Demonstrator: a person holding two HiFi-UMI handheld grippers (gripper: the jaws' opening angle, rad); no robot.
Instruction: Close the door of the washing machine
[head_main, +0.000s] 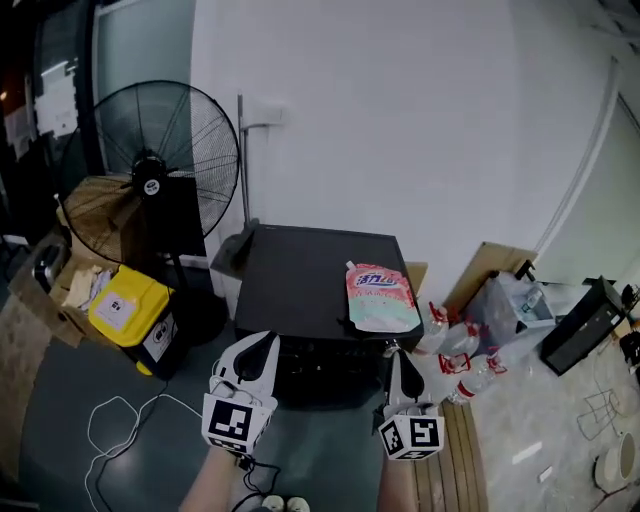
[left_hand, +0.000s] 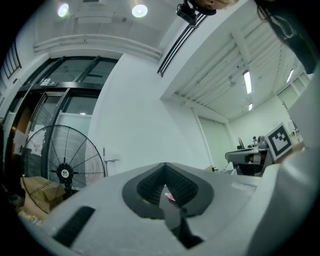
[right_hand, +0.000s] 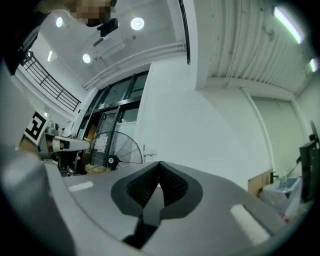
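Observation:
The dark washing machine (head_main: 300, 285) stands against the white wall, seen from above. Its front (head_main: 325, 372) is in shadow, and I cannot make out the door there. A pink and green detergent pouch (head_main: 382, 297) lies on its lid. My left gripper (head_main: 262, 342) hangs before the machine's front left corner, and my right gripper (head_main: 400, 354) before the front right corner. Both point forward towards the wall. The left gripper (left_hand: 165, 186) has its jaws together with nothing held; a sliver of the pink pouch (left_hand: 170, 197) shows behind them. The right gripper (right_hand: 160, 182) is shut and empty too.
A big black floor fan (head_main: 150, 175) stands left of the machine, with a yellow box (head_main: 130, 310) and cardboard boxes (head_main: 75, 285) beside it. A white cable (head_main: 115, 430) lies on the floor. Plastic bottles (head_main: 462, 362), a bag (head_main: 510, 300) and a wooden board (head_main: 460, 450) are on the right.

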